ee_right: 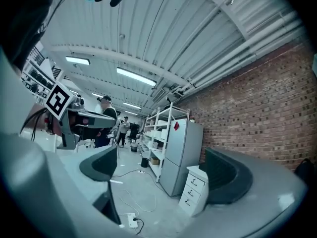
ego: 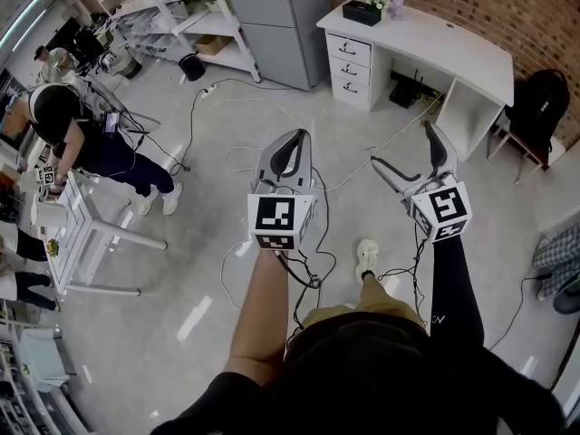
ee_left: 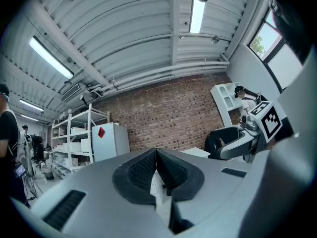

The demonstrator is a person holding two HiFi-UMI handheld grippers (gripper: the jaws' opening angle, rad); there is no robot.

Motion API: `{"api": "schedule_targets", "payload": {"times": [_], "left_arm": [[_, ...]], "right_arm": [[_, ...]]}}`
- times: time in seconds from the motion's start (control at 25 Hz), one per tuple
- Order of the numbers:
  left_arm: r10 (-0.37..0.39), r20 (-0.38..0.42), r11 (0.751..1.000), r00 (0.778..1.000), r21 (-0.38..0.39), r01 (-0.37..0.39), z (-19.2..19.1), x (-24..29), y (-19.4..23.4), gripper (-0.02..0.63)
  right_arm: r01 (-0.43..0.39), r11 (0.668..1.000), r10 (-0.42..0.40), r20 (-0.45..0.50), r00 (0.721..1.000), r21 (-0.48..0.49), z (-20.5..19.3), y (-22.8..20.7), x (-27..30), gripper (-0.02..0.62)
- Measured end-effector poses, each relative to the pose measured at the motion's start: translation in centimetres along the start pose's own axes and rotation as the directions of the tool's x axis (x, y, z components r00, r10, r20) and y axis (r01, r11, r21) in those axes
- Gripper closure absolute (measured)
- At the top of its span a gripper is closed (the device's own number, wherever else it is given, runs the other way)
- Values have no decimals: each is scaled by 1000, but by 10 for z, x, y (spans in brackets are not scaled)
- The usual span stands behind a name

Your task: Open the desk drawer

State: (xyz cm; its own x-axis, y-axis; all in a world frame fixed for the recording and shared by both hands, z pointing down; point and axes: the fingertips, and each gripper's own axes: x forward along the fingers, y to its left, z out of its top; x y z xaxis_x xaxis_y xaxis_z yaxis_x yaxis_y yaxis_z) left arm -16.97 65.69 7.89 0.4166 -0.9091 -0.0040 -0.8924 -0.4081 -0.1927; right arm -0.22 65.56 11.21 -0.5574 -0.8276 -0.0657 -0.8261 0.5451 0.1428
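**Both grippers out in front, the desk well ahead of you**

Head view: your left gripper (ego: pixel 301 134) has its jaws together and your right gripper (ego: pixel 401 145) has them spread wide and empty. The white desk (ego: pixel 426 43) and its drawers (ego: pixel 350 66) stand well apart from both. Left gripper view: the closed jaws hide most of the desk, leaving one white corner (ee_left: pixel 195 152). Right gripper view: the drawers (ee_right: pixel 194 192) show small between the open jaws, partly cut off by one jaw.

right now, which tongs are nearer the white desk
Right. The right tongs, open, are in front of the middle of the white desk, apart from it. The left tongs, shut, are further left, off its drawer end, also apart.
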Motion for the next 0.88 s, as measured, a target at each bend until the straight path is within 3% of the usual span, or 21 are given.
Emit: {"api": "schedule_targets", "payload": {"times": [0.88], "left_arm": [[-23,-25,998,999,-54,22,-19,195,35,596]], "right_arm": [[18,997,-21,42,999,71,-35,-155,138,46]]}}
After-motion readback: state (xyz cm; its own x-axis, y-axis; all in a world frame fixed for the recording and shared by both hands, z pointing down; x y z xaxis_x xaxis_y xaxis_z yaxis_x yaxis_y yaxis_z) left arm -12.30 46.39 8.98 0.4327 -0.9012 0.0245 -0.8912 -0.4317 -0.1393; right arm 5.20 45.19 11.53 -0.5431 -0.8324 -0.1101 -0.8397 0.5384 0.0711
